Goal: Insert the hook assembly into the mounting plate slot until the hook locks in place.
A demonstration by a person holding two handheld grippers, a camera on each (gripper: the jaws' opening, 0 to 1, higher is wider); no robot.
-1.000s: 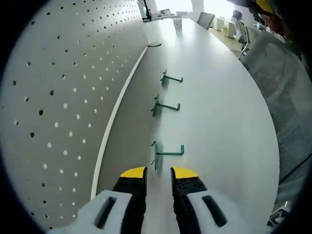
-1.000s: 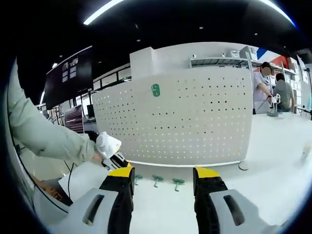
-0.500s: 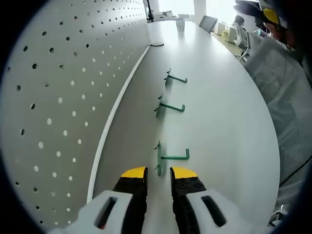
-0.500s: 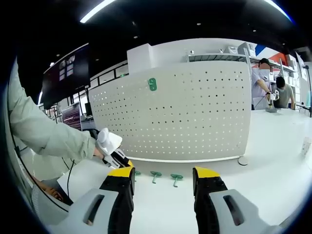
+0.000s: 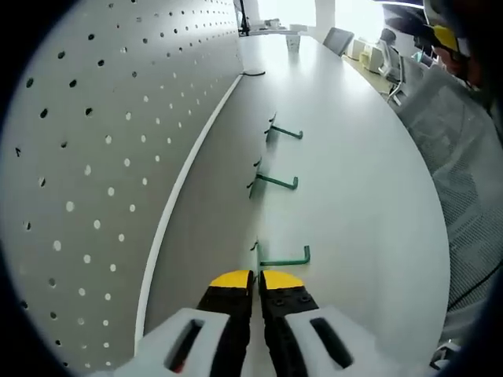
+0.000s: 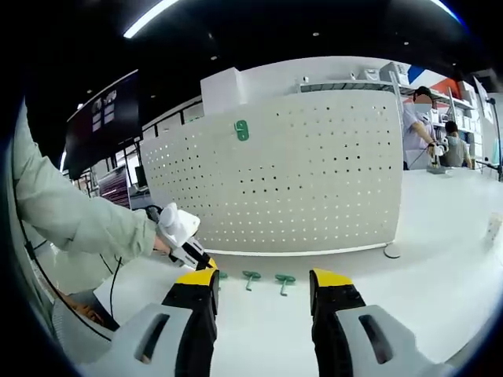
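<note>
On the white surface, three green metal hooks lie in a row beside the upright white perforated mounting plate. The left hand-held gripper has its jaws pressed together at the nearest green hook, at 12 o'clock; whether they pinch it is unclear. The right hand-held gripper is spread, holding nothing.

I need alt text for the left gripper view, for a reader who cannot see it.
The left gripper, yellow-tipped jaws nearly together, reaches the nearest of three green metal hooks lying in a row on a white table. A white perforated pegboard stands along the left.
</note>
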